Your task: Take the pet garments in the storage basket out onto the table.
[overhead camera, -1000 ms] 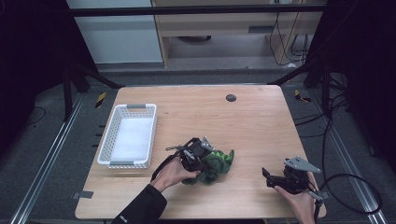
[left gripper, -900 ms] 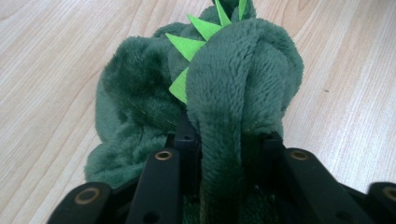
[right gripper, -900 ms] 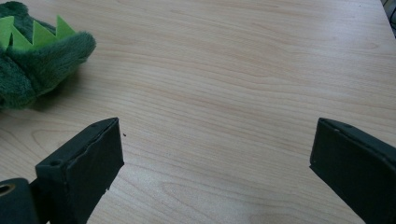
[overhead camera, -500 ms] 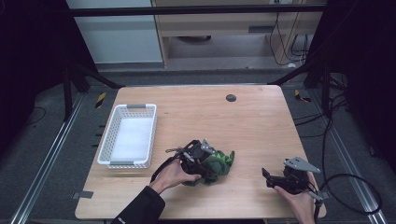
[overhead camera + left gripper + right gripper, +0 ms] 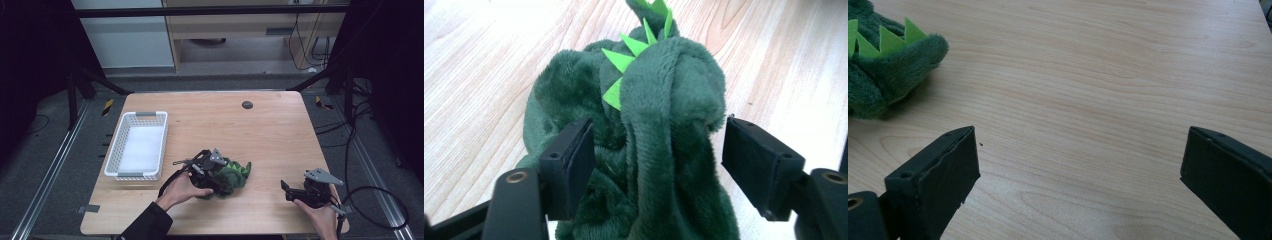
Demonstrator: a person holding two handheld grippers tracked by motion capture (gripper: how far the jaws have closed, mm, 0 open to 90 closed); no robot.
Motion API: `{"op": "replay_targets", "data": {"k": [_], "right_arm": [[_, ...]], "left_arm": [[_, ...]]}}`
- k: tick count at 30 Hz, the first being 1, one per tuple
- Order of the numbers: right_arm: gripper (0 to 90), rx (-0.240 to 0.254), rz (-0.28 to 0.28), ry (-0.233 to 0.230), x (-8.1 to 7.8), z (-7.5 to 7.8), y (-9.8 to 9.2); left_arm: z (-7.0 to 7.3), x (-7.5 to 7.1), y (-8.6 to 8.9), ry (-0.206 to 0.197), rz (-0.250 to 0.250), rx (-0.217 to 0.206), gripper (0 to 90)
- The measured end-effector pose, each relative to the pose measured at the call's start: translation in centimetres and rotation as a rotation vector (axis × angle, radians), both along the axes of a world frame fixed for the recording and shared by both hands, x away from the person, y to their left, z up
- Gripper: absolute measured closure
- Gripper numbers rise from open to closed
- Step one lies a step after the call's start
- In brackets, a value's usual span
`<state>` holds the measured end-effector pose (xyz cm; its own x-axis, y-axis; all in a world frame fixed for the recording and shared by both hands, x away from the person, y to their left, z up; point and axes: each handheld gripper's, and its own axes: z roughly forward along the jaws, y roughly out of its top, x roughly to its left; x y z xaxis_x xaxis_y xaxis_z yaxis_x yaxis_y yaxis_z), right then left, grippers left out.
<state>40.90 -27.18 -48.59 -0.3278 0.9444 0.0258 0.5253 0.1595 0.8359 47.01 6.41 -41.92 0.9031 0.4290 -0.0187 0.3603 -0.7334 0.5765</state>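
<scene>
A dark green plush toy (image 5: 236, 173) with light green felt spikes lies crumpled on the wooden table (image 5: 260, 135), near the front middle. My left gripper (image 5: 221, 181) lies over its left side, held by a hand. In the left gripper view the plush toy (image 5: 664, 100) sits between the jaws of the left gripper (image 5: 654, 145), which have just been opening; the right pad (image 5: 759, 167) stands clear of the fabric. My right gripper (image 5: 286, 189) rests open at the front right, jaws pointing left. In its own view the right gripper (image 5: 1078, 155) spans bare wood, and the plush toy (image 5: 883, 70) lies far left.
A white plastic basket (image 5: 116, 150) stands on the table's left side with nothing in it. A small black round disc (image 5: 247, 105) sits near the far edge. Bare wood lies between the toy and the right gripper. Cables trail off the right edge.
The left hand and its gripper have shifted slightly over the plush toy. The right gripper has kept still.
</scene>
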Motion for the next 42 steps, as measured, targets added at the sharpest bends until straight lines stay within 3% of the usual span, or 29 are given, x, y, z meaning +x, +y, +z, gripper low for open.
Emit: {"op": "replay_targets", "data": {"k": [14, 23, 32, 42], "right_arm": [[2.3, -0.007, -0.003, -0.005, 0.0, 0.0, -0.1], [2.3, -0.004, -0.006, -0.005, 0.0, 0.0, -0.1], [2.3, 0.005, -0.007, -0.002, -0.1, 0.1, -0.1], [2.5, 0.01, -0.005, -0.001, -0.1, 0.1, 0.0]], "left_arm": [[1.7, -1.3, 1.4, -0.027, 0.009, -0.059, 26.4], [2.4, -2.2, 2.9, -0.062, 0.034, -0.123, 26.8], [3.0, -3.0, 5.5, -0.121, 0.129, -0.212, 27.0], [2.1, -4.0, 9.0, -0.164, 0.243, -0.26, 31.3]]}}
